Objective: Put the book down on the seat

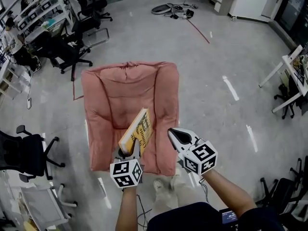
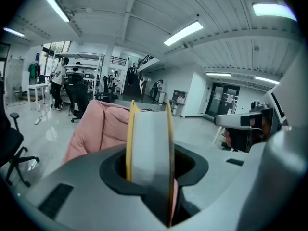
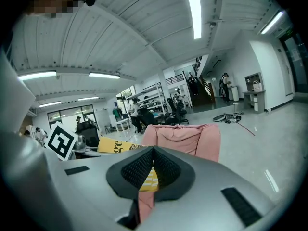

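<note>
A yellow book (image 1: 138, 128) stands tilted over the front of a pink cushioned seat (image 1: 115, 90), lifted off the cushion. My left gripper (image 1: 130, 151) is shut on the book's lower end. In the left gripper view the book (image 2: 149, 146) sits edge-on between the jaws, white page block between yellow covers, with the pink seat (image 2: 96, 124) behind it. My right gripper (image 1: 175, 134) hovers just right of the book over the seat's front right corner, jaws shut and empty. From the right gripper view (image 3: 152, 166) the book (image 3: 113, 146) lies to the left and the seat (image 3: 185, 137) ahead.
Black office chairs (image 1: 72, 52) and desks stand at the back left, and another chair (image 1: 24, 153) at the near left. A white table (image 1: 288, 66) is at the right. Cables and gear (image 1: 173, 11) lie on the floor beyond. The person's legs (image 1: 168, 189) stand at the seat's front.
</note>
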